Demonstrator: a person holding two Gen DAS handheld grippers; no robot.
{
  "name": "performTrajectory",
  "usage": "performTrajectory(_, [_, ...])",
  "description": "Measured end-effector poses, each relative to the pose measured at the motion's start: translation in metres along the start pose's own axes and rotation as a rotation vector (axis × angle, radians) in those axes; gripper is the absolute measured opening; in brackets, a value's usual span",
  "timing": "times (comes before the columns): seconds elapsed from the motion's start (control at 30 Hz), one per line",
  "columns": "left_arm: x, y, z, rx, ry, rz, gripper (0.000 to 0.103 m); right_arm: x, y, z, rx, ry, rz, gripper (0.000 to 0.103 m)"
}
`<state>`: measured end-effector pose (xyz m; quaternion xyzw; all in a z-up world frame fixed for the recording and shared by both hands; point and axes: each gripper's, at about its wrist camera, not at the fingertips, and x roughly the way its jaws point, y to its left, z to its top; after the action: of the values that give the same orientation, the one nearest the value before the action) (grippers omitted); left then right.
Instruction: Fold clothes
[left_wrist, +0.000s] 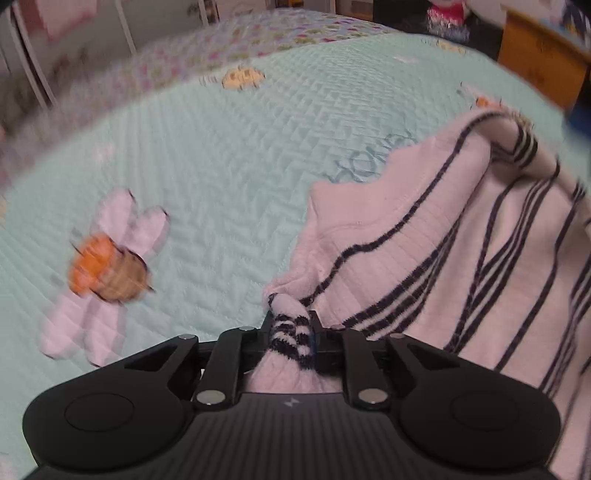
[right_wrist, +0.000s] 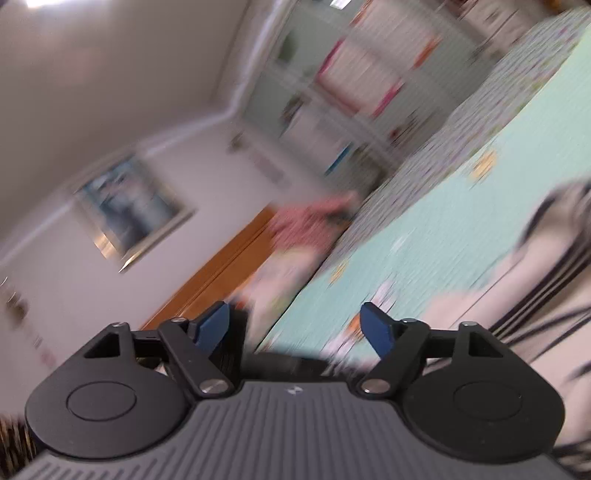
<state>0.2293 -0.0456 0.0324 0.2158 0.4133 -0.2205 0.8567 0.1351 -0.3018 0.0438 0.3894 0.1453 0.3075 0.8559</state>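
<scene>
Left wrist view: the left tool (left_wrist: 291, 332) was clamped on a bunched end of the striped garment (left_wrist: 443, 258), which trailed over the bed (left_wrist: 221, 166), likely for folding. Right wrist view: the right tool (right_wrist: 297, 326) gaped apart, empty, tilted and blurred beside the cloth.

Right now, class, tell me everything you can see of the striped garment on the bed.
The striped garment is pale pink-white knit, soft and fuzzy-looking, with thin dark stripes in groups. It lies crumpled and partly lifted on the mint quilted bedspread, folds running to the frame's right edge. A bunched striped corner is pinched in the closed left claw. In the blurred right wrist view it shows at the right, and the open right claw holds nothing.
</scene>
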Motion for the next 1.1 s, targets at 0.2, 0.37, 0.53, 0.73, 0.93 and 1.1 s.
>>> performTrajectory(0.2, [-0.014, 0.024, 0.027, 0.044, -0.073, 0.302, 0.013, -0.096, 0.008, 0.053, -0.023, -0.321, -0.191, 0.082])
performTrajectory(0.37, [0.016, 0.055, 0.043, 0.141, -0.036, 0.573, 0.012, -0.103, -0.02, 0.059, 0.017, -0.382, -0.334, 0.083])
performTrajectory(0.53, [0.055, 0.102, 0.024, 0.042, 0.125, 0.714, 0.013, -0.045, -0.065, 0.046, 0.075, -0.162, -0.379, 0.083])
performTrajectory(0.73, [0.033, 0.118, 0.003, -0.208, -0.017, 0.676, 0.05, -0.008, -0.079, 0.017, -0.004, 0.002, -0.468, 0.083])
performTrajectory(0.93, [-0.058, 0.178, -0.029, -0.785, -0.272, 0.537, 0.061, -0.003, -0.096, 0.004, 0.013, 0.062, -0.483, 0.083])
performTrajectory(1.1, [-0.081, 0.166, -0.087, -0.834, -0.204, 0.459, 0.064, -0.011, -0.105, 0.003, 0.067, 0.047, -0.46, 0.083])
